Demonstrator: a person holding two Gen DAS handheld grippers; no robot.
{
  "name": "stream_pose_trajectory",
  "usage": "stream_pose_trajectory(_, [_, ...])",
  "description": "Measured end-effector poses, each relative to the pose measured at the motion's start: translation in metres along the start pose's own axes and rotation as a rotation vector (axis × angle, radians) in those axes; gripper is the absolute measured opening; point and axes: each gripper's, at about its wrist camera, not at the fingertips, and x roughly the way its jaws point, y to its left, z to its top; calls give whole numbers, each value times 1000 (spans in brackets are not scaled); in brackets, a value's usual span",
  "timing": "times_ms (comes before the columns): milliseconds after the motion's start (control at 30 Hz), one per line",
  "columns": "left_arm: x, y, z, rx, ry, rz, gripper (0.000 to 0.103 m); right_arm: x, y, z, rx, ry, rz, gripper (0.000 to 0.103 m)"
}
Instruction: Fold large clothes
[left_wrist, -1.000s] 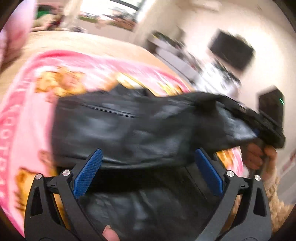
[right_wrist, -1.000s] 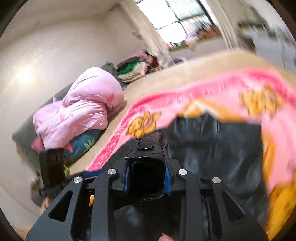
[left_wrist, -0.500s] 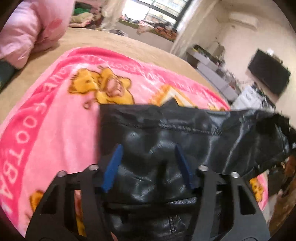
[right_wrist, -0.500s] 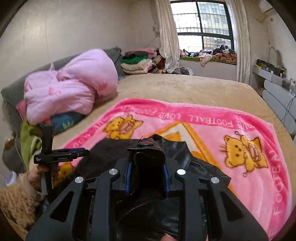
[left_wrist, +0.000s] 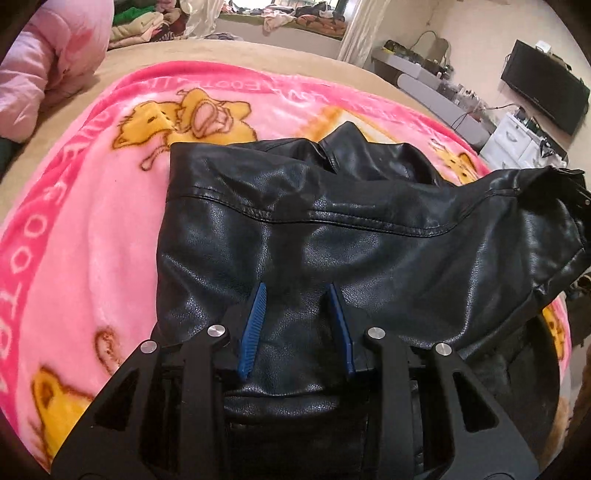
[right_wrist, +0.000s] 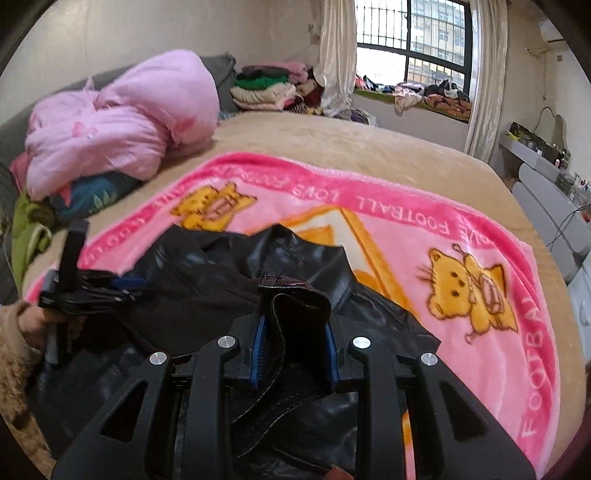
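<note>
A black leather jacket (left_wrist: 332, 229) lies on a pink cartoon blanket (left_wrist: 92, 206) on the bed, collar at the far side. My left gripper (left_wrist: 297, 291) rests on the jacket's near part, its jaws narrowed around a pinch of leather. One sleeve stretches to the right, where its cuff (left_wrist: 554, 181) is lifted. In the right wrist view my right gripper (right_wrist: 293, 325) is shut on that bunched cuff (right_wrist: 295, 302), held above the jacket (right_wrist: 207, 273). The left gripper (right_wrist: 74, 291) shows there at the left, in a hand.
A pink duvet (right_wrist: 118, 118) is heaped at the head of the bed. Folded clothes (right_wrist: 266, 85) are stacked by the window. A white dresser (left_wrist: 517, 140) and a wall television (left_wrist: 543, 96) stand to the right of the bed. Tan sheet (right_wrist: 332, 140) surrounds the blanket.
My left gripper's jaws went from wide open to narrow on the jacket. The right gripper swung round with the cuff and carried the sleeve across over the jacket.
</note>
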Motion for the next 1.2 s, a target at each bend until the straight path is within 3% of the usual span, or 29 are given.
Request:
stream_pose_trajectory(100, [0, 2, 0, -7, 0, -6, 27, 11, -11, -7, 39, 49, -1, 32])
stream_pose_trajectory(167, [0, 2, 0, -8, 1, -6, 27, 16, -21, -13, 76, 97, -26, 52])
stream_pose_trajectory(300, [0, 1, 0, -5, 2, 2, 27, 12, -34, -23, 146, 125, -97, 58])
stream_pose_trajectory(400, [0, -2, 0, 8, 3, 22, 27, 7, -35, -28, 218, 87, -131, 57])
stream_pose_trajectory(467, [0, -4, 0, 15, 3, 31, 27, 10, -20, -29, 221, 61, -124, 43])
stream_pose_trajectory(667, [1, -5, 0, 19, 6, 34, 27, 44, 35, -17, 151, 44, -78, 42])
stream_pose_trajectory(833, [0, -6, 0, 28, 9, 44, 27, 79, 54, -12, 132, 98, -90, 44])
stream_pose_trajectory(1000, [0, -7, -1, 26, 12, 43, 27, 103, 43, -31, 107, 225, -234, 49])
stream_pose_trajectory(1067, [1, -7, -1, 27, 14, 43, 27, 113, 29, -46, 119, 289, -255, 41])
stream_pose_trajectory(1200, [2, -6, -1, 26, 15, 38, 27, 120, 17, -65, 163, 280, -215, 41])
